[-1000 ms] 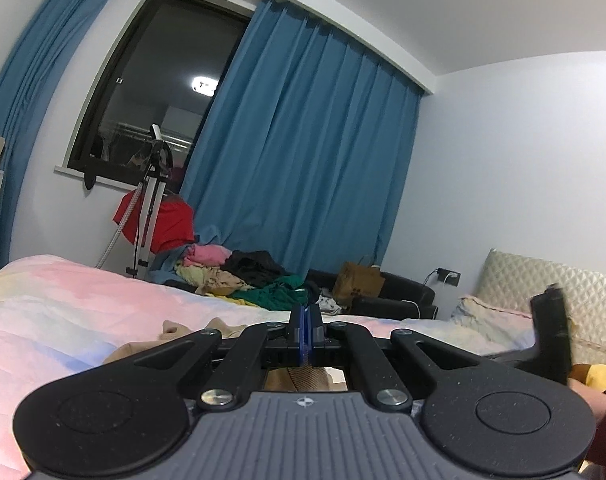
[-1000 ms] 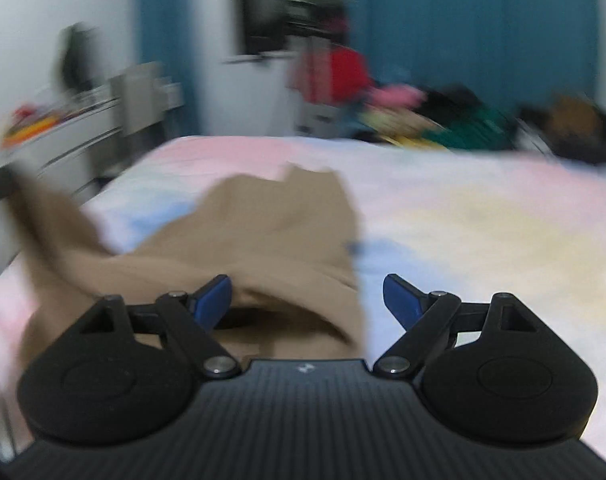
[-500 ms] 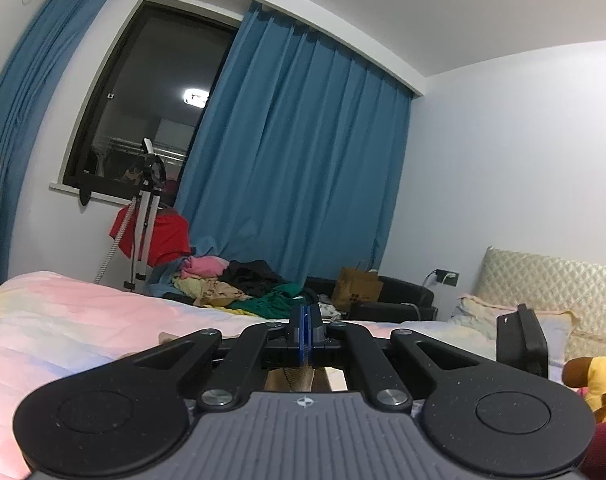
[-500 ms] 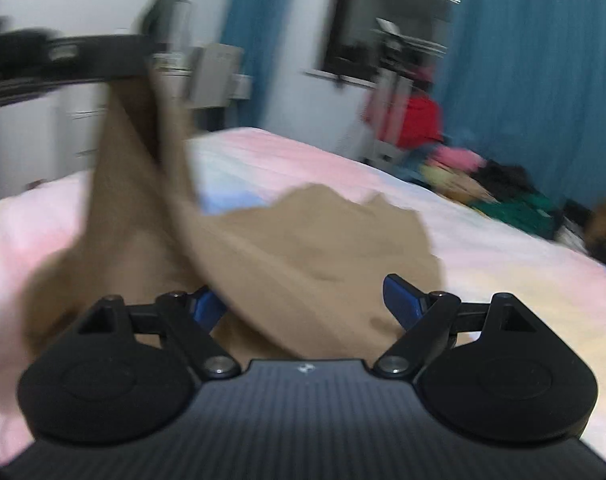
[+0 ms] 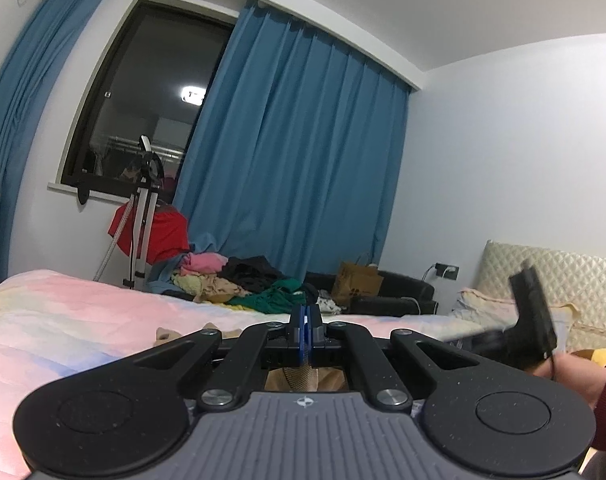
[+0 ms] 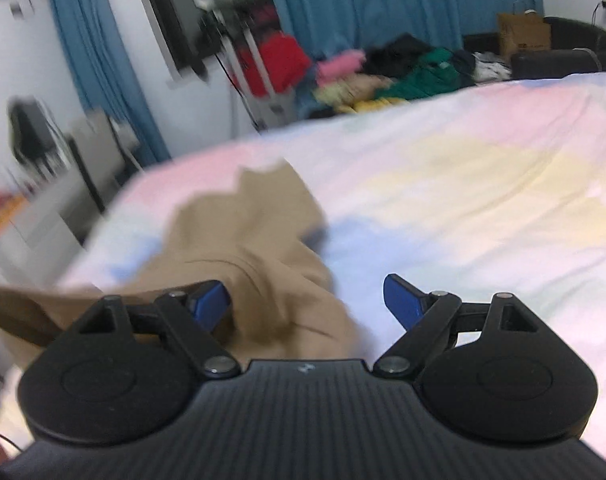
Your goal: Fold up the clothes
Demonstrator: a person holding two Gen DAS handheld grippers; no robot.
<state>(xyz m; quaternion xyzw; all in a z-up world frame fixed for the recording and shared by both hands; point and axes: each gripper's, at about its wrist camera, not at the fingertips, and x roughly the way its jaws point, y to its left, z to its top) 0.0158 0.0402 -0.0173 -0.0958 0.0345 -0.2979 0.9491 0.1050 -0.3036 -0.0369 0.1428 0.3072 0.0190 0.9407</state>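
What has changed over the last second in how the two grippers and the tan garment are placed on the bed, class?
The tan garment, lifted high on the left half a second ago, has dropped back toward the bed, one end stretched off to the left. The right gripper swung its view back across the bed. Unchanged: the left gripper stays shut on tan fabric, the right gripper stays open over the garment, and the clothes pile has not moved.

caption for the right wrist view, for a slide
Open right gripper hovers over a tan garment on the pastel bedspread, blurred by motion.
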